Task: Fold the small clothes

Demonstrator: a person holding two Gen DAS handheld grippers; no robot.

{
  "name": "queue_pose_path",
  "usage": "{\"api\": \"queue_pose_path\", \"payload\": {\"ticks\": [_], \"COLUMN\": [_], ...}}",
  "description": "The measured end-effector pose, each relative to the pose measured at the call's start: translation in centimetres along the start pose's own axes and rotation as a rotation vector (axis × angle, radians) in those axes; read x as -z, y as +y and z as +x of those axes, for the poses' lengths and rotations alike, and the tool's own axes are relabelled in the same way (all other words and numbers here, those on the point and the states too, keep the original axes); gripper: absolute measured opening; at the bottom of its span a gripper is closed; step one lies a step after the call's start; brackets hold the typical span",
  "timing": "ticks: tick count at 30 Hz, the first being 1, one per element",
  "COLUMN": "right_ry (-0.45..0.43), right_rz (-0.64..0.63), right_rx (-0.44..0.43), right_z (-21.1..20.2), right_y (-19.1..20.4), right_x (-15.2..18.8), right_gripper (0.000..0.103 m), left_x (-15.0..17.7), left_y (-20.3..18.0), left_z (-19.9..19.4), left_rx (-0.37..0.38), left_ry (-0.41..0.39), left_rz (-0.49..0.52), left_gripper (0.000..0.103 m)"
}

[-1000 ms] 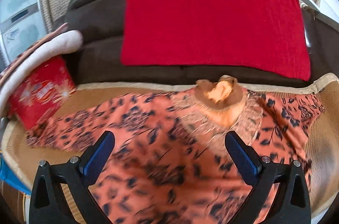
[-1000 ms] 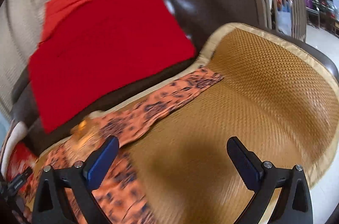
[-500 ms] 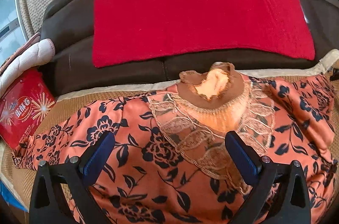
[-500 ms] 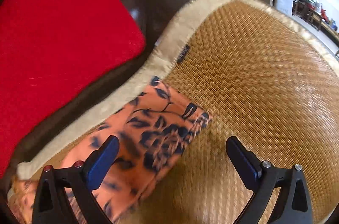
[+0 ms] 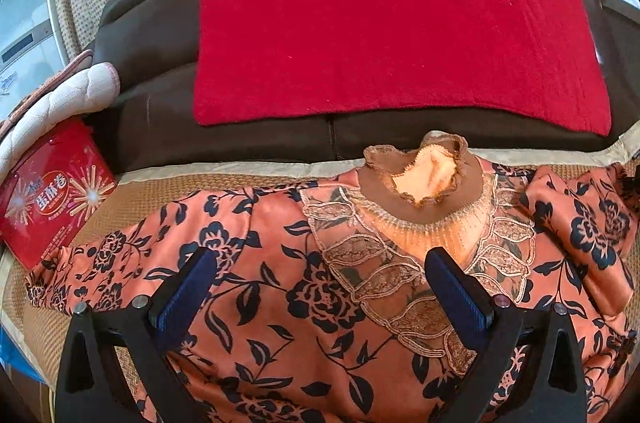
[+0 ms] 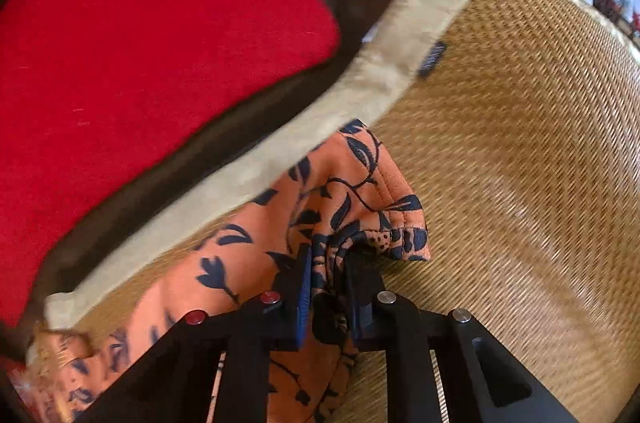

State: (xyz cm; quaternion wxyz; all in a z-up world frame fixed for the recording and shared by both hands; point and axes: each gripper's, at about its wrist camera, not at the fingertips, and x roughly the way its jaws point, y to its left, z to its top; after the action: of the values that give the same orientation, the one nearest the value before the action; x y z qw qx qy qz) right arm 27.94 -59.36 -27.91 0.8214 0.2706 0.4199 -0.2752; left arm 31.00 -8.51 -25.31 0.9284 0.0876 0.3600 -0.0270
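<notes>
An orange floral top (image 5: 304, 287) with a brown lace collar (image 5: 424, 175) lies spread face up on a woven mat (image 5: 168, 187). My left gripper (image 5: 320, 287) is open and hovers over the chest, left of the collar. In the right wrist view my right gripper (image 6: 326, 287) is shut on the end of the top's right sleeve (image 6: 360, 199), which bunches up between the fingers on the mat (image 6: 520, 183). The sleeve also shows folded over at the right of the left wrist view (image 5: 580, 223).
A red towel (image 5: 384, 19) hangs over the brown sofa back (image 5: 152, 103) behind the mat. A red snack box (image 5: 52, 195) and a quilted pad (image 5: 60, 103) sit at the left edge. The mat's beige trim (image 6: 380, 75) runs along the sofa back.
My right gripper has closed on the sleeve cuff, which was lying flat between open fingers before. My left gripper has moved slightly closer over the top and stays open.
</notes>
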Motion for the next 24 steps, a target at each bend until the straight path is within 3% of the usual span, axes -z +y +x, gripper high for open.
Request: {"api": "queue_pose_path", "payload": {"ticks": [4, 9, 15, 20, 24], "right_ry": [-0.114, -0.211, -0.224, -0.123, 0.05], "right_rz": [0.046, -0.033, -0.131, -0.199, -0.21], "right_rx": [-0.187, -0.362, -0.56, -0.73, -0.833], "right_z": [-5.2, -13.9, -21.6, -22.2, -19.6], "right_y": [1.1, 6.4, 15.0, 22.9, 28.4], "right_x": [2.6, 6.6, 11.8, 17.0, 22.3], "right_gripper": [0.016, 0.016, 0.016, 0.016, 0.021], "left_x": [-0.6, -1.4, -1.4, -0.6, -0.1], "left_y": [2.0, 5.3, 10.9, 16.0, 19.8], "left_z": [-1.0, -2.2, -3.5, -4.2, -4.6], "left_rx": [-0.017, -0.062, -0.141, -0.212, -0.258], "left_ry": [-0.015, -0.029, -0.04, -0.034, -0.022], "left_rz": [-0.051, -0.109, -0.169, -0.229, -0.294], "left_gripper": [0.103, 0.103, 0.103, 0.103, 0.103]}}
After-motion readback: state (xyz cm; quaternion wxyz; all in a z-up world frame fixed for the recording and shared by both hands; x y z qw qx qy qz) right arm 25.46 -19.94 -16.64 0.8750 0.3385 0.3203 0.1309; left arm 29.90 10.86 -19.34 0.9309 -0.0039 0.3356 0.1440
